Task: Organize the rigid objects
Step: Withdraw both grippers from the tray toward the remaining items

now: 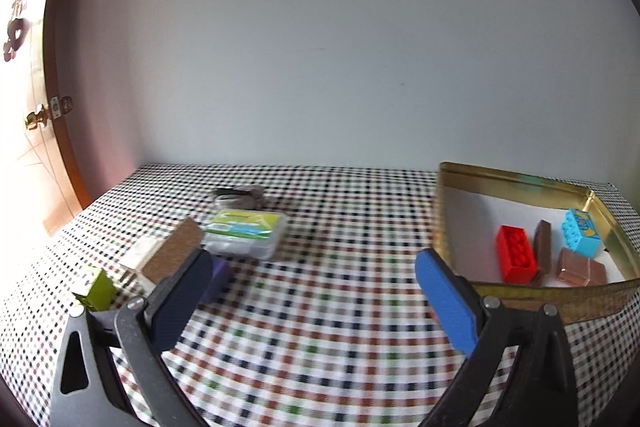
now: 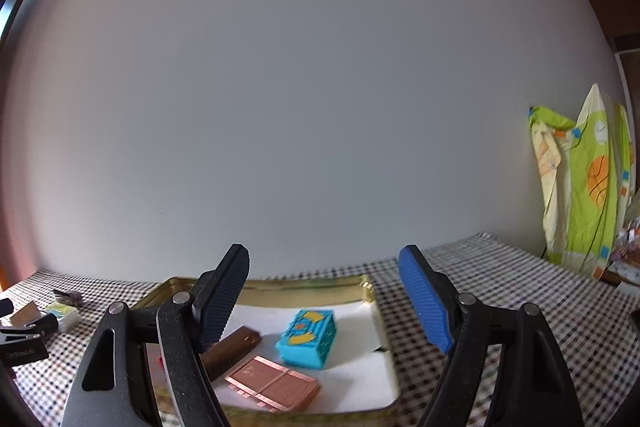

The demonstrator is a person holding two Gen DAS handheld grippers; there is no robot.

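My left gripper [image 1: 316,301] is open and empty above the checked tablecloth [image 1: 320,327]. To its left lie a green brick [image 1: 96,289], a brown-and-white box [image 1: 168,251], a purple brick [image 1: 218,277] partly behind the dark finger, and a clear plastic case with a green label [image 1: 244,233]. At the right, a gold tin tray [image 1: 520,183] holds a red brick [image 1: 516,259], a dark brown block [image 1: 543,247], a cyan brick [image 1: 582,233] and a copper-coloured block [image 1: 580,269]. My right gripper [image 2: 324,301] hangs open and empty over that tray [image 2: 272,287], above the cyan brick [image 2: 308,337], the copper block [image 2: 274,385] and the brown block [image 2: 230,349].
A dark crumpled bundle [image 1: 238,197] lies behind the plastic case. The table stands against a plain wall. A brown door [image 1: 60,107] stands at the left. Green patterned cloth [image 2: 580,187] hangs at the far right, past the table's corner.
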